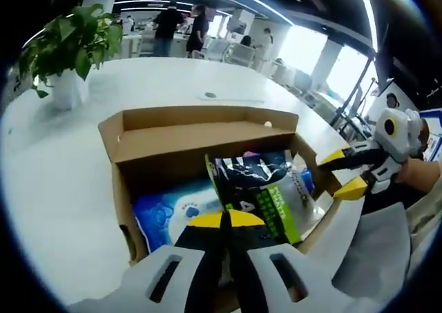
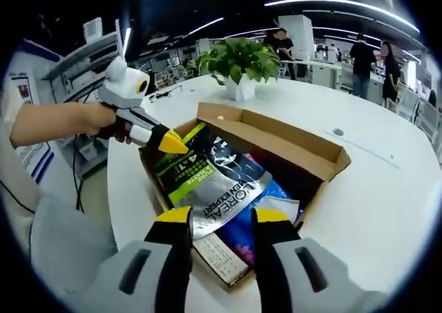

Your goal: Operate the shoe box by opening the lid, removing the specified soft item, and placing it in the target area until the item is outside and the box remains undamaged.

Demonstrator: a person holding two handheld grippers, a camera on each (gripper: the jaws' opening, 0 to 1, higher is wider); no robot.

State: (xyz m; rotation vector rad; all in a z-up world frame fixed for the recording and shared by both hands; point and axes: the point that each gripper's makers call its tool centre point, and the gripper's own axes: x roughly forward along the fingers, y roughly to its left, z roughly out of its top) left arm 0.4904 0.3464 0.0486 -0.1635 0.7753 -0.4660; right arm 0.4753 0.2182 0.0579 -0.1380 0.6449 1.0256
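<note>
The left tool [image 1: 224, 220], shut on the near corner of the silver-and-green pouch [image 2: 207, 182], tilts it out of the open shoe box [image 2: 304, 150] on the table [image 2: 387, 209], its long axis running toward the right tool [image 2: 221, 216] (jaws parted, just short of the pouch's free end).

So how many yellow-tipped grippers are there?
2. The left gripper is closed on the green-and-silver packet at the cardboard box's near-left corner. The right gripper hangs open over the box's near end.
</note>
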